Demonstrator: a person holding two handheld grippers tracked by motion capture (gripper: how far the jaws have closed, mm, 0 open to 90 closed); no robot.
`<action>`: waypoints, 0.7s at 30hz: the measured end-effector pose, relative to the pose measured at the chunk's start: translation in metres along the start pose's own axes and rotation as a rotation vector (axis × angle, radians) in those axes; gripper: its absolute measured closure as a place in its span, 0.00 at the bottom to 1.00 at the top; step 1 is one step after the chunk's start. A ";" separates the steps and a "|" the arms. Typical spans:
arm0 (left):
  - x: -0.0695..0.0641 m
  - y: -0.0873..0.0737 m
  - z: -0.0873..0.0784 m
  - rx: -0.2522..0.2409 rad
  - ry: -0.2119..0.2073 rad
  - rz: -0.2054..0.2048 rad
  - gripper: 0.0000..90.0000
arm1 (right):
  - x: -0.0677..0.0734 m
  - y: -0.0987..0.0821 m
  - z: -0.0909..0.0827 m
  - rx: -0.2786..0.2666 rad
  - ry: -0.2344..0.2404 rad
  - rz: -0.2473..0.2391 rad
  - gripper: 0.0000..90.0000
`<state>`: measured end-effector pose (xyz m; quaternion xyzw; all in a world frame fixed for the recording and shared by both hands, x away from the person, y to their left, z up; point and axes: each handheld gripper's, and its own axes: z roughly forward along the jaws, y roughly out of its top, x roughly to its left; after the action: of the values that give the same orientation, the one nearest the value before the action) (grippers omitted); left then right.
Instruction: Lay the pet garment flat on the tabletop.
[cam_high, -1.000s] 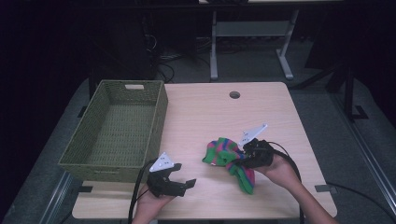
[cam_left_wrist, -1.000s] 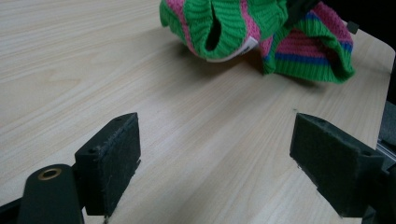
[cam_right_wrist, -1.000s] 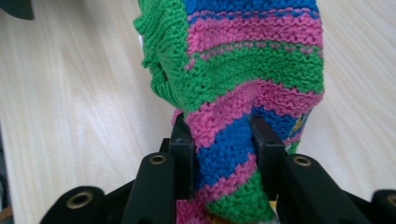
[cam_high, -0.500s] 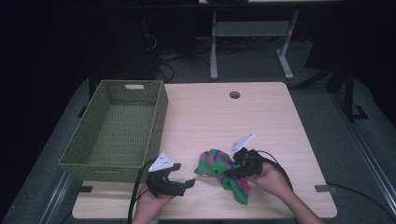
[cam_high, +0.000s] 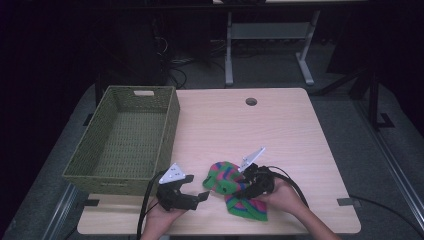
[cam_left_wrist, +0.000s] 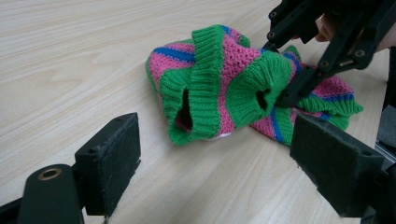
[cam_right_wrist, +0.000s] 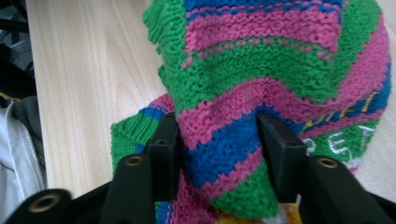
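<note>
The right gripper (cam_high: 243, 186) sits over the small knitted garment striped in green, pink and blue (cam_high: 230, 187); its jaws have just been opening, and in the right gripper view they stand either side of a bunched fold of the knit (cam_right_wrist: 261, 93), which lies between them and brushes their inner faces, so the hold looks loosened rather than firm; the left gripper (cam_high: 196, 196) rests low over the pale wooden counter (cam_high: 280, 135) just to the left of the garment, its jaws wide apart with nothing between them, facing the ribbed green openings (cam_left_wrist: 210, 88).

The garment lies crumpled on the near part of the counter, between the two grippers; the olive-green woven rectangular basket (cam_high: 125, 137) at the counter's left has nothing in it; judged from this, the work is at an early stage: the knit is neither laid flat nor folded, and if it is bound for the basket, that move is not yet made.

Stitched pale letters on a green band read "PET" (cam_right_wrist: 348, 142); yellow lettering above them is too cramped to read.
</note>
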<state>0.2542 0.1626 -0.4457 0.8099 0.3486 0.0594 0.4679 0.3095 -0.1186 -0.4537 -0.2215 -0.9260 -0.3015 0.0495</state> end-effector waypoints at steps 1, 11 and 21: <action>0.000 0.000 0.000 0.001 0.001 0.002 0.18 | 0.000 0.000 0.000 0.000 0.000 0.000 0.55; 0.001 0.000 -0.002 -0.007 0.006 -0.004 0.18 | 0.006 -0.002 -0.005 -0.029 -0.011 -0.041 0.41; 0.000 0.000 -0.001 -0.005 0.006 -0.003 0.18 | 0.020 0.004 -0.032 -0.108 -0.081 -0.086 0.41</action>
<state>0.2537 0.1636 -0.4451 0.8082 0.3509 0.0619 0.4689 0.2920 -0.1262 -0.4209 -0.1958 -0.9184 -0.3435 -0.0129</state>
